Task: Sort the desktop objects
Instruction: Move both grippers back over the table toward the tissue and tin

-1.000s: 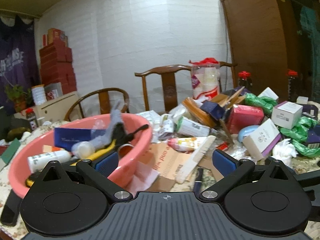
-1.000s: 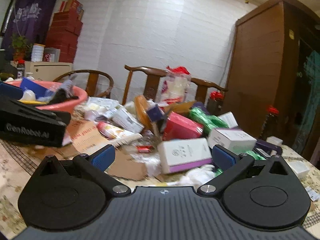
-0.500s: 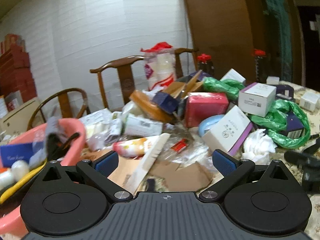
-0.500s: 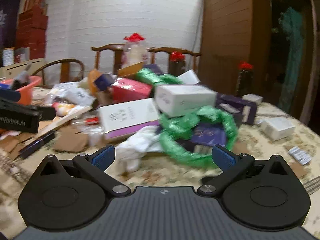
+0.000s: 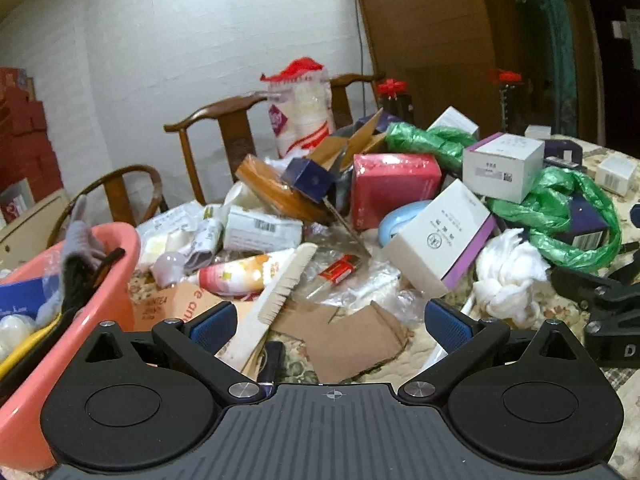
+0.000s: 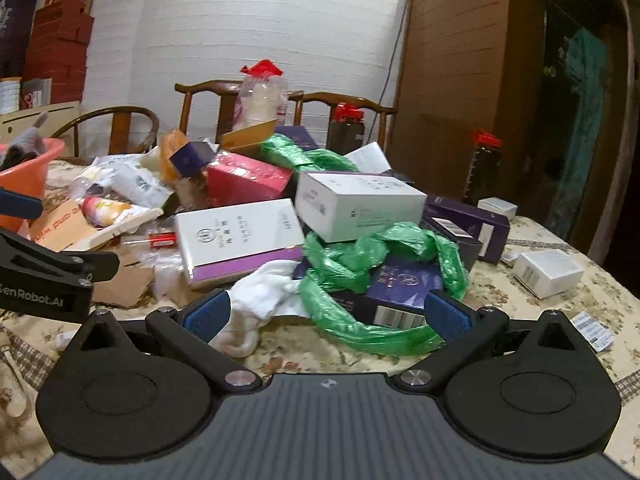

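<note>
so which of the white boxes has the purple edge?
The flat white box lying tilted beside the white cloth, with a purple strip along its lower edge. The white box behind it and the small white box to the right show none.

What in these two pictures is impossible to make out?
- Pink basin, left wrist view: its contents are cut off by the left edge.
- Dark box, right wrist view: partly wrapped by the green plastic bag.
- Box labels, both views: print too small to read.
</note>
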Action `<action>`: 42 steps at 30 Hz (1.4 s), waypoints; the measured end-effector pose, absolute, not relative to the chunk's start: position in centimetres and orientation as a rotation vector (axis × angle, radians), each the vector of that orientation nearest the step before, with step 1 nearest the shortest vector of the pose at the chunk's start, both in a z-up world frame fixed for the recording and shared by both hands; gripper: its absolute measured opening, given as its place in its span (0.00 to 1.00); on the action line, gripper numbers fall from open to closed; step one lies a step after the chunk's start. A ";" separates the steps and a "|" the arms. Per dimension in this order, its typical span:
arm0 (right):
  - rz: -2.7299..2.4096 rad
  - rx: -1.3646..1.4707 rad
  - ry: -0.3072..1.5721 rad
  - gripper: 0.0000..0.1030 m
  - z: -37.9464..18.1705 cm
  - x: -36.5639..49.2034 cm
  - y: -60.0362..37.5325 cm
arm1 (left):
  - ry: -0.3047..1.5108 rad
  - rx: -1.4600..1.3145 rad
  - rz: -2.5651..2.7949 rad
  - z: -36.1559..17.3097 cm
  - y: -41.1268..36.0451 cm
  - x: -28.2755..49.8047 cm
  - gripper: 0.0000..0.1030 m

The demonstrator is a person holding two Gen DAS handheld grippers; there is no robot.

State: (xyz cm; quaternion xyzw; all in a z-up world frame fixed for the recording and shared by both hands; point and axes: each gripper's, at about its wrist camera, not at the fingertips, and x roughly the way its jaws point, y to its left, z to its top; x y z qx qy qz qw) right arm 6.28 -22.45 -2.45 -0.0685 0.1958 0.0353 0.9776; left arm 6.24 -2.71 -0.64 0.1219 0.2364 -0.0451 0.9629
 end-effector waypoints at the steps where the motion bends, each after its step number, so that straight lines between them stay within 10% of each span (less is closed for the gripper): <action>1: 0.073 -0.145 0.391 1.00 -2.4 6.2 -22.2 | 0.476 0.250 -0.088 -0.6 -2.7 6.2 1.00; 42: 0.058 -0.173 0.323 1.00 0.3 2.6 -21.5 | 0.411 0.160 -0.096 2.5 -1.8 2.3 1.00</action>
